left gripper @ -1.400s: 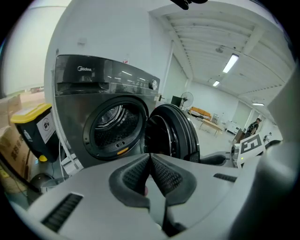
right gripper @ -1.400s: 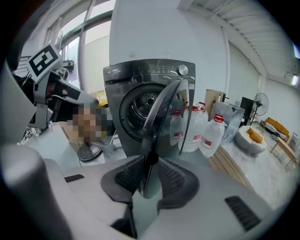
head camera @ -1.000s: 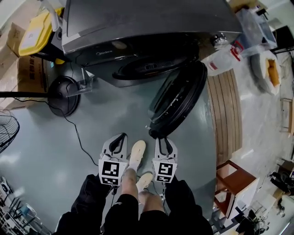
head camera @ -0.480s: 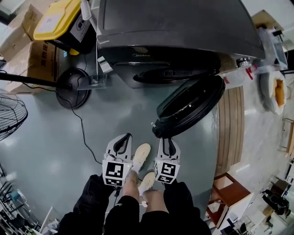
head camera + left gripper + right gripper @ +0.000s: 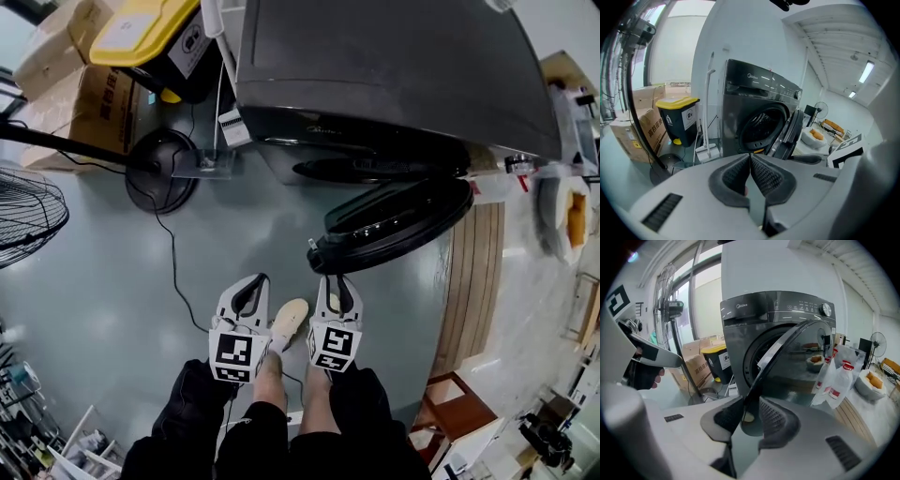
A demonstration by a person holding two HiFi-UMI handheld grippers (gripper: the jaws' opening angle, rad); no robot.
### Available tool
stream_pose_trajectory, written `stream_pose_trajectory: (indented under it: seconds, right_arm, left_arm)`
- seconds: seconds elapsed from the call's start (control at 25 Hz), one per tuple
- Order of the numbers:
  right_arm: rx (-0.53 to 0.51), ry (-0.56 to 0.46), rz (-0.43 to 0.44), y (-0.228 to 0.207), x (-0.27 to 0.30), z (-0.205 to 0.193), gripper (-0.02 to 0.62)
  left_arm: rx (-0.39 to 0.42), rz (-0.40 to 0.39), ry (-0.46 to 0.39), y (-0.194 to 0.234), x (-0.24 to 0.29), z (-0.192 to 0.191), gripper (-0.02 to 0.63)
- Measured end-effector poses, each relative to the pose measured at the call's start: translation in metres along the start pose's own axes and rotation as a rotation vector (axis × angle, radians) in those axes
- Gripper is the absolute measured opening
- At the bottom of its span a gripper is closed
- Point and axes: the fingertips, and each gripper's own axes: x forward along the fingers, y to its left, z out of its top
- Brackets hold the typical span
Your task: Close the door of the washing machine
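Observation:
The dark grey washing machine (image 5: 375, 75) stands at the top of the head view with its round door (image 5: 403, 220) swung partly open towards me. My right gripper (image 5: 330, 281) is at the door's free edge. In the right gripper view the door's rim (image 5: 787, 352) runs down between the pads of the right gripper (image 5: 751, 404), whose jaws are closing on it. My left gripper (image 5: 248, 286) hangs over the floor to the left, apart from the door. Its pads (image 5: 761, 176) meet with nothing between them. The drum opening (image 5: 757, 129) shows behind them.
A yellow-lidded black bin (image 5: 155, 37) and cardboard boxes (image 5: 80, 103) stand left of the machine. A fan's round base (image 5: 161, 169) and its cable lie on the floor nearby. White plastic bottles (image 5: 839, 376) and a wooden platform (image 5: 478, 281) are to the right. My shoe (image 5: 289, 319) shows between the grippers.
The door has swung nearer to the machine's front with the right gripper staying at its edge. Both grippers have moved forward, towards the machine.

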Motion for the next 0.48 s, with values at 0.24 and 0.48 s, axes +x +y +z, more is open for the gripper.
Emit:
stream_pose_trajectory:
  seconds: [0.24,0.48]
  right_arm:
    - [-0.059,0.013,0.07,0.01,0.023,0.02,0.112]
    - [-0.104,0.004,0.117,0.021,0.049,0.038,0.098]
  left_arm:
    - [-0.058,0.051,-0.036,0.013,0.008,0.025,0.026]
    - [-0.086,0.1,-0.063,0.035,0.018,0.039,0.026]
